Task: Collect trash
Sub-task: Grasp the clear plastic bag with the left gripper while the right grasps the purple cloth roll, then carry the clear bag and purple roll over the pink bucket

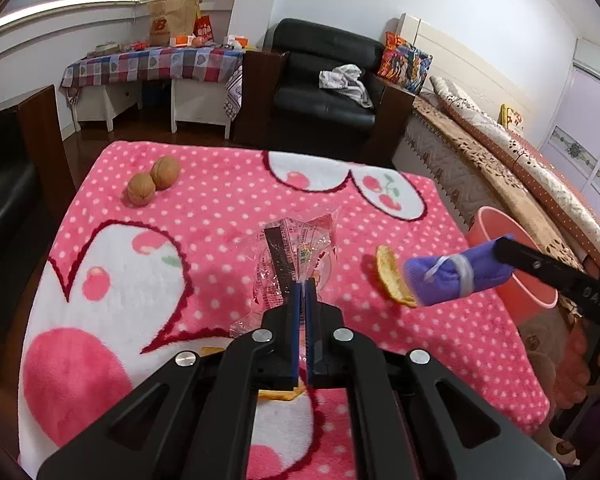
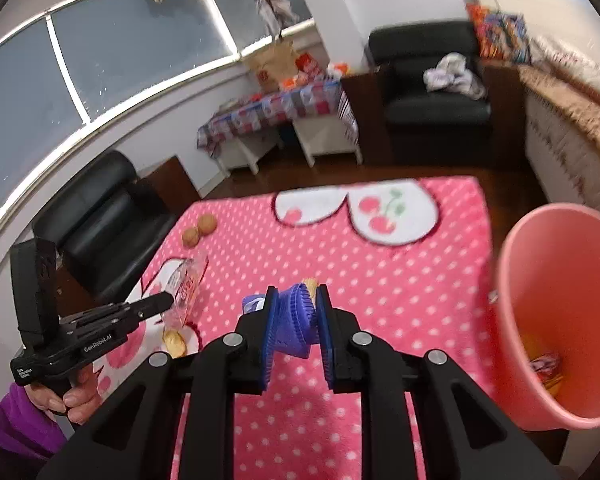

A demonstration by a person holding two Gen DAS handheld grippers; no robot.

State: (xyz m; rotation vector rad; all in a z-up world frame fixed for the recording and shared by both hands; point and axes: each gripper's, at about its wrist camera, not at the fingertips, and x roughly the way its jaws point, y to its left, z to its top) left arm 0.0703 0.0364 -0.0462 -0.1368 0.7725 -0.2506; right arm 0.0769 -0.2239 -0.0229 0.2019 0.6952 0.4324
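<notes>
Both tools are matte black plastic with round silver screws at the linkage joints. The left gripper (image 1: 305, 286) has dark blue ribbed pads; the right gripper (image 2: 296, 312) has brighter blue ones. White lettering marks the left handle, and the person's sleeve (image 2: 8, 428) is purple.

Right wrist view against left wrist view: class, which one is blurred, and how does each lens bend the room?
Right wrist view: soft with motion blur, the pink bin smeared, window frames bowed. Left wrist view: sharp, the walnuts and clear wrapper crisp, walls curved toward dark corners.
</notes>
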